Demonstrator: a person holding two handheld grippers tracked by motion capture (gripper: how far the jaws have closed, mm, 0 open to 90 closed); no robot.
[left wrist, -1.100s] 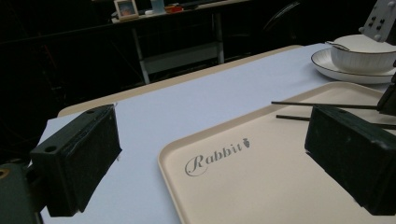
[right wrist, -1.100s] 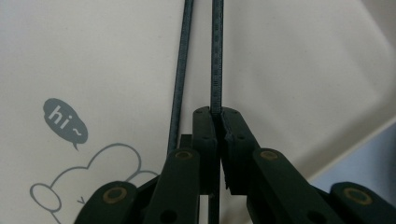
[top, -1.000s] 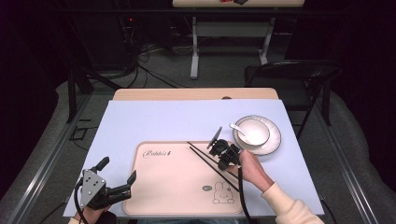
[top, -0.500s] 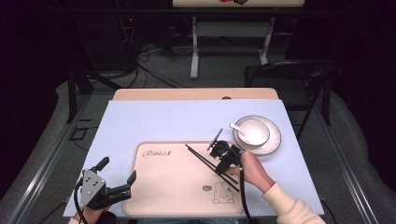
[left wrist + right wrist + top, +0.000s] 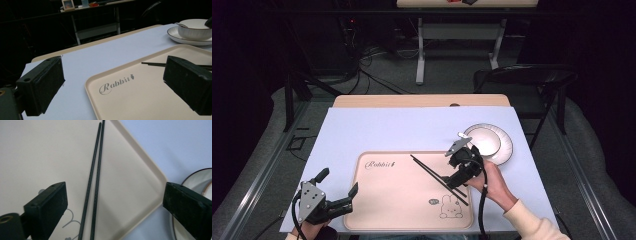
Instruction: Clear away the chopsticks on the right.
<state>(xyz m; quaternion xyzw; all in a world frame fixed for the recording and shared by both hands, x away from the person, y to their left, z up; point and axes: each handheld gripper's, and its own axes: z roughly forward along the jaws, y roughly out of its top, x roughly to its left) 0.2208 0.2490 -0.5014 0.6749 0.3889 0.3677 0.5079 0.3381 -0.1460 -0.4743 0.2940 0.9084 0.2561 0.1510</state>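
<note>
Chopsticks (image 5: 439,179) lie side by side on the cream tray (image 5: 377,210), running diagonally from the tray's middle toward its near right, their near ends close to the printed rabbit. Placing them looks done: the right gripper (image 5: 457,172) sits just above them with its jaws spread wide, having just been opening, and in the right gripper view the pair (image 5: 93,182) rests flat on the tray between the two pads, touched by neither. So the chopsticks are released, not held.

To the right of the tray, on the pale blue mat (image 5: 412,130), a white bowl (image 5: 484,140) stands on a plate (image 5: 507,150), with what seems to be a spoon inside it; in the left gripper view the bowl (image 5: 195,28) shows at the far right, still off the tray. If the job is to lay out a meal on the tray, I judge that the bowl and plate are what remains.

The left gripper (image 5: 337,192) rests at the tray's near left corner, jaws apart and holding nothing, the tray's rim (image 5: 92,97) below and between them.
</note>
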